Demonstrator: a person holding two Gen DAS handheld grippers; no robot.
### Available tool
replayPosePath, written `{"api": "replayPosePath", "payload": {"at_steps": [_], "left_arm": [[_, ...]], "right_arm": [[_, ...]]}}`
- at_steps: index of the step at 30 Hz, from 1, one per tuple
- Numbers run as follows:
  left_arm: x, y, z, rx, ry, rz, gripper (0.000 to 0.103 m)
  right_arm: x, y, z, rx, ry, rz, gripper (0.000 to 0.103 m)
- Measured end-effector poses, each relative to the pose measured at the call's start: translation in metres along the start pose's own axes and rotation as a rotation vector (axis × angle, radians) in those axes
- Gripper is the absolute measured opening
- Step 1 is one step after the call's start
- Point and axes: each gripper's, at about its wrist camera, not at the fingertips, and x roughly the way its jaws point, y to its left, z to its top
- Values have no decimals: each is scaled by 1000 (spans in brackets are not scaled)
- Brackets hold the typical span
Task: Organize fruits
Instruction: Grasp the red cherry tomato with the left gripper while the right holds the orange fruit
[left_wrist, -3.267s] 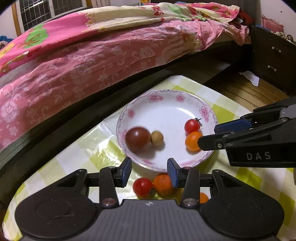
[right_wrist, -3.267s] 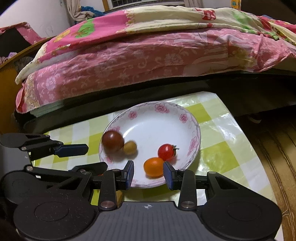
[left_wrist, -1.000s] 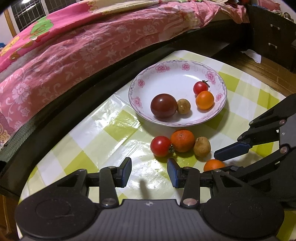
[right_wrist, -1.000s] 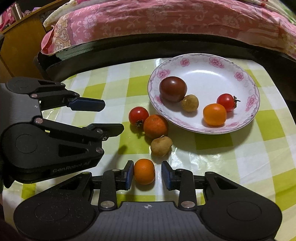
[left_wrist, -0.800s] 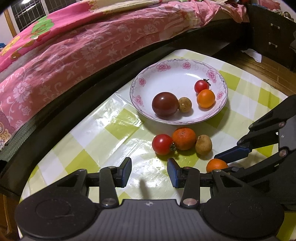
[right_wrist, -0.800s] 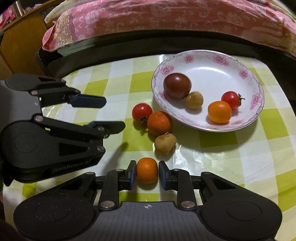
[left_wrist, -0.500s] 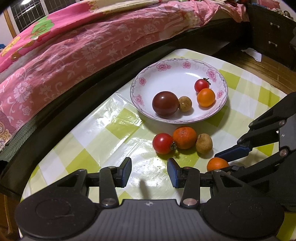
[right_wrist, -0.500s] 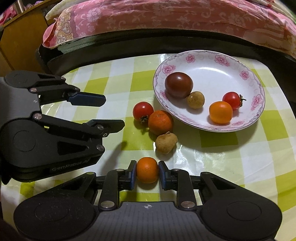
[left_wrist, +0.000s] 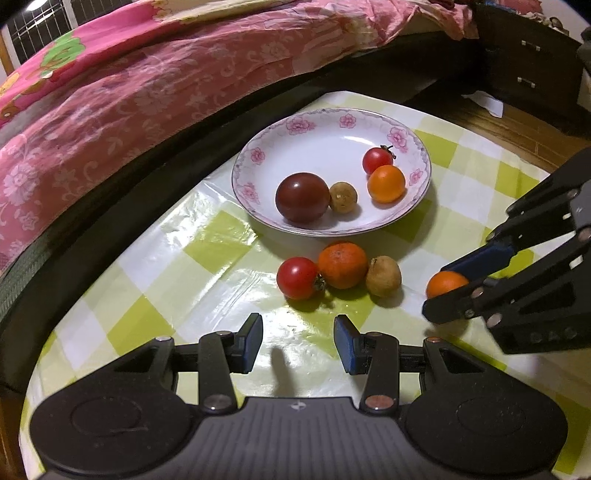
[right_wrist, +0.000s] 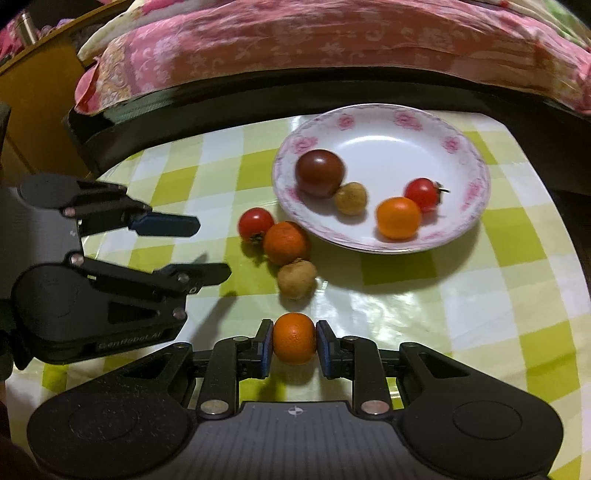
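My right gripper (right_wrist: 294, 344) is shut on a small orange fruit (right_wrist: 294, 342), held just above the checked cloth; it also shows in the left wrist view (left_wrist: 445, 283). My left gripper (left_wrist: 298, 344) is open and empty, near the front of the table. A red tomato (left_wrist: 297, 277), a larger orange (left_wrist: 342, 264) and a brown fruit (left_wrist: 383, 276) lie in a row on the cloth. The flowered plate (left_wrist: 295, 125) holds a dark tomato (left_wrist: 302, 197), a small brown fruit (left_wrist: 343, 197), an orange fruit (left_wrist: 386, 183) and a cherry tomato (left_wrist: 377, 159).
The table carries a green-and-white checked cloth (left_wrist: 192, 266). A bed with a pink floral blanket (left_wrist: 147, 81) runs along the far side. A dark cabinet (left_wrist: 532, 66) stands at the far right, a wooden unit (right_wrist: 33, 92) at the far left.
My right gripper closed on the small orange fruit and has lifted it slightly off the cloth. My left gripper has stayed open and nearly still.
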Motion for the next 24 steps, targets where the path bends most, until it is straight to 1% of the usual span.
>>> {"api": "replayPosePath", "payload": {"at_steps": [5, 8, 10, 14, 24], "left_arm": [[5, 2, 4, -21, -7, -28, 50], [10, 3, 6, -1, -20, 6, 50], [14, 8, 7, -14, -18, 13, 50], [26, 12, 8, -24, -8, 5, 50], [36, 11, 18, -9, -38, -14, 50]], "right_arm": [[-3, -6, -1, 17, -4, -3, 21], [-4, -9, -1, 31, -6, -6, 21], [-5, -11, -2, 39, -8, -5, 21], [-6, -13, -3, 45, -8, 2, 21], [-6, -23, -1, 73, -9, 9, 21]]}}
